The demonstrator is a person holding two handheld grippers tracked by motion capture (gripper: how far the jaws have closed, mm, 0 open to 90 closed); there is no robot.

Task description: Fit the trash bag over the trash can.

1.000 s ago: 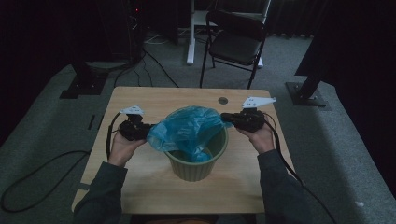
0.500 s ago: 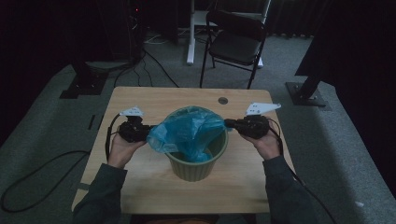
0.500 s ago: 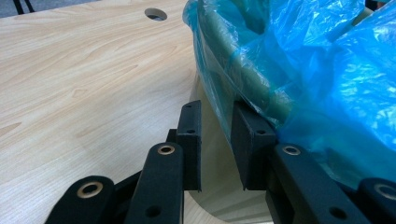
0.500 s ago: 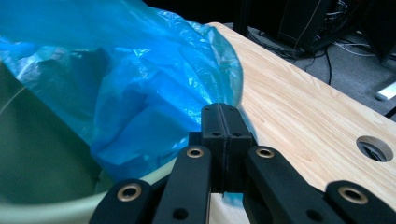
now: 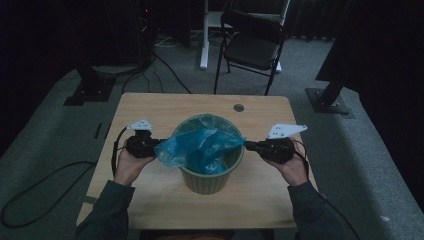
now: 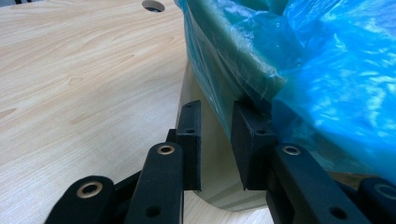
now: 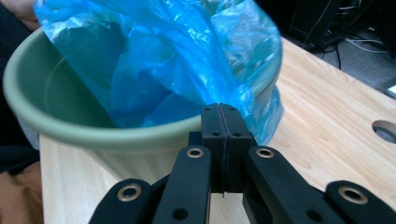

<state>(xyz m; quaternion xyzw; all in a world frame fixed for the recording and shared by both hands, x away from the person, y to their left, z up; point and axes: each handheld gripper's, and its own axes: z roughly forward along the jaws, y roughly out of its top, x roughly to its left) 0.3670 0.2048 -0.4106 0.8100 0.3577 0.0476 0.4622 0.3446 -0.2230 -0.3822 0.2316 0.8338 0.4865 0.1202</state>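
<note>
Right, blue bag (image 5: 202,145) sits half-draped in the green bin (image 5: 210,177), table centre. Right gripper (image 7: 219,112) is clamped on its 3 o'clock edge; left gripper (image 6: 217,135) jaws stand apart at 9. I'd pull outward, then down over the rim, evenly.

You're at a light wooden table (image 5: 165,107) with a round cable hole (image 5: 238,107) near its far edge. Grey carpet (image 5: 60,130) spreads around you. Beyond the table stands a black folding chair (image 5: 252,47), beside a white post (image 5: 205,35). Dark curtains close the room; black cables (image 5: 165,65) trail across the dim floor.
</note>
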